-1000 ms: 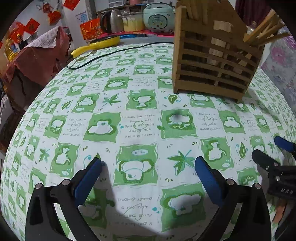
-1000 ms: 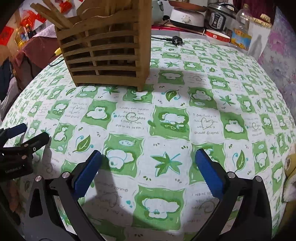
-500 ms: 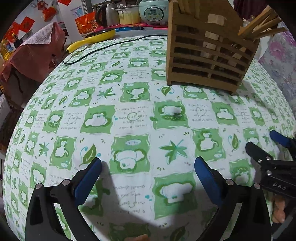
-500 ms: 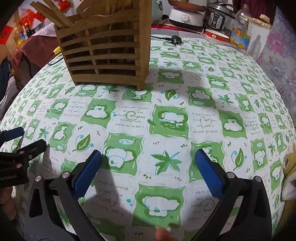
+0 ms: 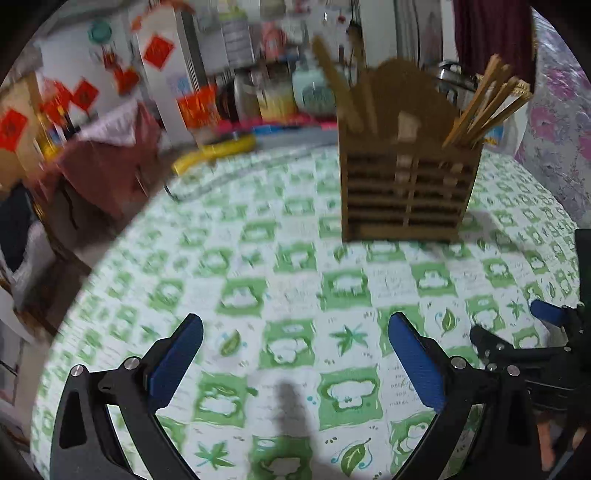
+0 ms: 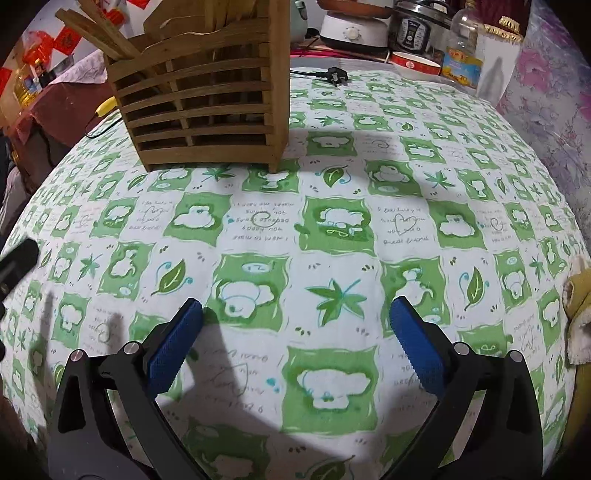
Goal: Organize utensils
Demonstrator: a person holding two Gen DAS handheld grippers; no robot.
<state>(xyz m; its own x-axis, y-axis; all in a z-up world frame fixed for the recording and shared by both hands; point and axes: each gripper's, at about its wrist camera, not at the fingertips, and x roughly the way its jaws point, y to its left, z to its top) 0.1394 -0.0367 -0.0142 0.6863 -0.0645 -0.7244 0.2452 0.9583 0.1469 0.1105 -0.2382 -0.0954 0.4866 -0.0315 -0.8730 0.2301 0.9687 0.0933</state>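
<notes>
Tablecloth (image 6: 332, 229) in green and white checks, printed with bears and leaves, covers the round table under both our claws. Our left gripper (image 5: 295, 354) hangs above the cloth with its blue pads spread wide, released, nothing between them. Our right gripper (image 6: 295, 332) is likewise released, pads well apart over a leaf print. The slatted wooden utensil holder (image 6: 207, 107) stands upright on the cloth toward the far side; in the left wrist view it sits ahead and to the right of centre (image 5: 406, 192), though that view is blurred. Wooden chopsticks (image 5: 484, 107) lean out of its right end there, and more sticks rise from its left part. Beyond the table edge we see a rice cooker (image 6: 421, 26), a red bowl (image 6: 415, 64) and a black plug (image 6: 338, 77) lying on the cloth.
</notes>
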